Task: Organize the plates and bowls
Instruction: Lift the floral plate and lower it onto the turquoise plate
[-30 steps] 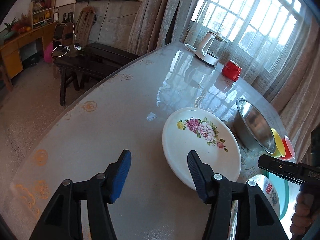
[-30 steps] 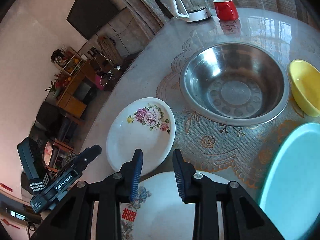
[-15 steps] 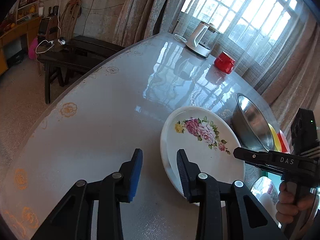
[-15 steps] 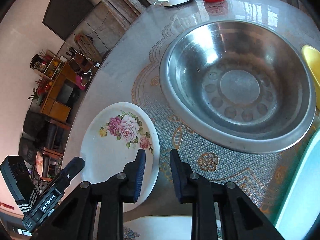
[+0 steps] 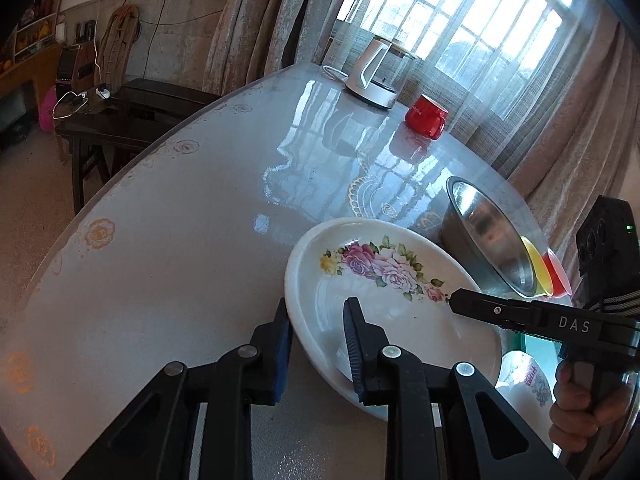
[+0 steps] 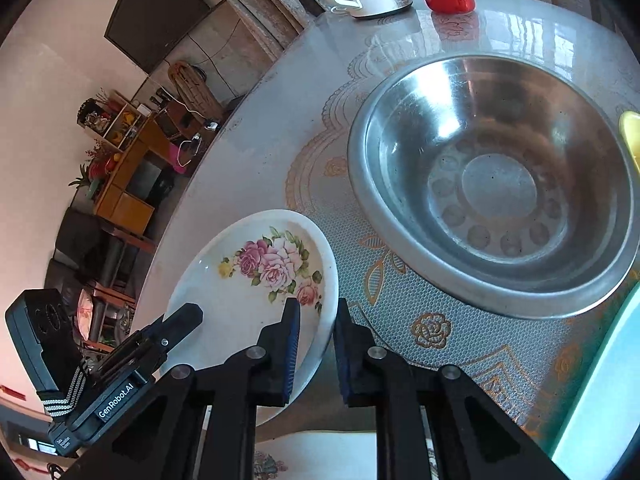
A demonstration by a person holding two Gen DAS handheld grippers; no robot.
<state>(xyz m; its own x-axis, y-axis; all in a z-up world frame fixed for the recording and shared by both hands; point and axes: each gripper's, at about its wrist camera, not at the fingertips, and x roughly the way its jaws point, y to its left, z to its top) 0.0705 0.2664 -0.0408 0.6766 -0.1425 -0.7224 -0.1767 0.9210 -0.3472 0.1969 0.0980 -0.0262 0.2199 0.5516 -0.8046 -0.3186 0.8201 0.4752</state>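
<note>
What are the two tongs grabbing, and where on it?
Both grab the flowered plate by its rim, on opposite sides. The right tongs are shut on it; the left tongs are closing, rim between the jaws.

Kettle [image 5: 374,76] at 12 o'clock on the table [image 5: 180,248]; red mug [image 5: 426,116] at 1 o'clock, just beside it.

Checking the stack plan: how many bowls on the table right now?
3. Steel bowl right of the floral plate; yellow bowl behind it; red bowl beyond the yellow, only its edge showing. Others may sit out of frame.
</note>
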